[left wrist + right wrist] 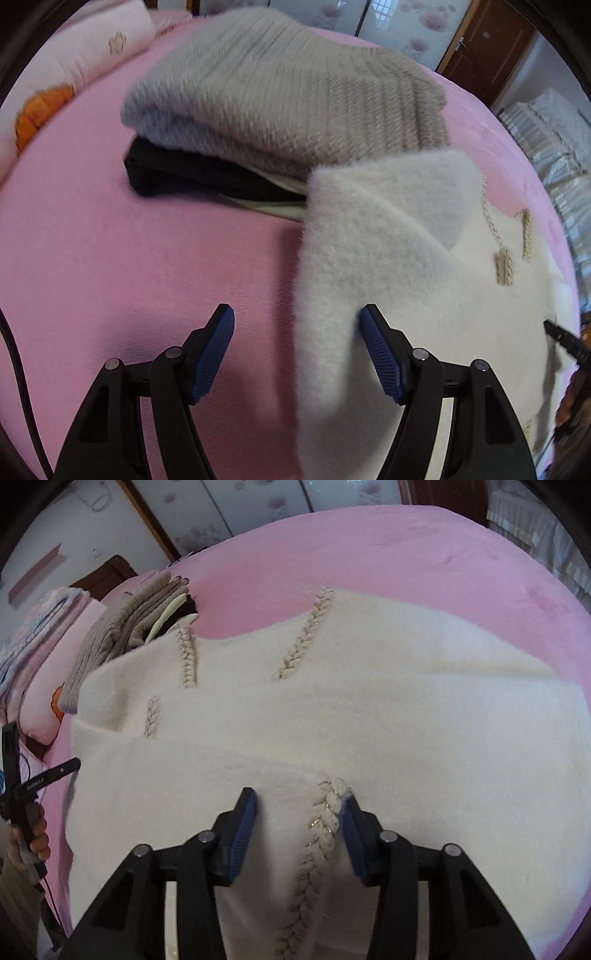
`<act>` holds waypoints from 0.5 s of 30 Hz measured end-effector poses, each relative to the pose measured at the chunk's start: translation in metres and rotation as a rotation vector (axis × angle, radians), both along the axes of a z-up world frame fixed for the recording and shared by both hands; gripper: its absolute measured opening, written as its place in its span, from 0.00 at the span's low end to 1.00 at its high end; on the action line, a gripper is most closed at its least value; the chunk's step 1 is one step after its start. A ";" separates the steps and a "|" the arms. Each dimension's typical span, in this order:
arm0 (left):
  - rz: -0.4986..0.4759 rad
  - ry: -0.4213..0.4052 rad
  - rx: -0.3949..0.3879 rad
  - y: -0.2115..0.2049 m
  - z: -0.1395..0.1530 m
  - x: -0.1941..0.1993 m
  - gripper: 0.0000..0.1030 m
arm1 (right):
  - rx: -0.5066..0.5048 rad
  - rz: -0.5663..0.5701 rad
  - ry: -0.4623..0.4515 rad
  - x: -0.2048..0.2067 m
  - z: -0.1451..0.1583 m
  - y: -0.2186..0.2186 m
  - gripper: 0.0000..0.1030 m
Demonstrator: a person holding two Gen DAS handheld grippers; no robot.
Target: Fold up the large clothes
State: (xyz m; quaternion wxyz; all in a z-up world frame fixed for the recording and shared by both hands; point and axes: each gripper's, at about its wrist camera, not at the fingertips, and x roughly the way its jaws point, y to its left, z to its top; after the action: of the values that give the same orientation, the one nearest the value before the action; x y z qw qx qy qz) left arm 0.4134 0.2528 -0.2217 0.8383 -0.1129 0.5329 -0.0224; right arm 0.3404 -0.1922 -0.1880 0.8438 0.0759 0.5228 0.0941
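**Cream sweater part-folded on the bed; right gripper on the near fold, left gripper beside the sleeve**

The cream sweater (369, 701) lies spread on the pink bed (406, 554), its long axis running left to right across the right wrist view, parallel to the near edge of the bed. Braided trim (325, 823) runs away from the near edge across that axis. A fluffy sleeve or side panel (369, 240) is already turned over the body at the left end; which of the two it is cannot be settled from the blurred left view.

The right gripper (299, 812) stands over the near fold with its jaws narrowed around a raised ridge of cloth carrying the braid. Both pads appear to press on it, so it is judged to have hold of the cloth.

The left gripper (297, 325) stands about half open. The edge of the turned sleeve lies between its jaws against the right pad; the left pad is clear over bare bed. It grips nothing.

A stack of folded clothes (280, 99) sits beyond the sweater's left end, touching or just beside it.

Judgement: the next fold carries the near edge away from the person, across the long axis. The right hand is placed for it; the left must first close on the sleeve edge.
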 end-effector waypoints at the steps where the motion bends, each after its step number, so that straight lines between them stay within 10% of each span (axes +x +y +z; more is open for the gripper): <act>1: 0.002 0.007 -0.040 0.001 -0.004 0.003 0.64 | -0.004 0.013 -0.007 -0.003 0.002 0.002 0.15; 2: -0.007 0.005 -0.078 0.000 -0.006 0.005 0.58 | -0.016 0.015 -0.027 -0.008 0.008 0.004 0.15; 3: -0.023 0.000 -0.121 -0.001 -0.007 0.006 0.29 | -0.035 0.020 -0.049 -0.012 0.015 0.004 0.14; 6: 0.006 -0.050 -0.097 -0.011 0.006 0.004 0.15 | -0.082 0.045 -0.163 -0.021 0.050 0.008 0.14; 11: 0.051 -0.206 -0.057 -0.029 0.031 -0.010 0.12 | -0.190 0.016 -0.348 -0.012 0.090 0.017 0.14; 15: 0.091 -0.241 0.021 -0.048 0.026 -0.009 0.12 | -0.188 -0.068 -0.243 0.032 0.055 0.005 0.15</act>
State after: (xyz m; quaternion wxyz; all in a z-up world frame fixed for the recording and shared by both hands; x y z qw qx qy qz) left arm 0.4048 0.2053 -0.1957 0.8976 -0.1246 0.4227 0.0077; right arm 0.3722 -0.1872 -0.1326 0.9070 0.0024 0.4203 0.0247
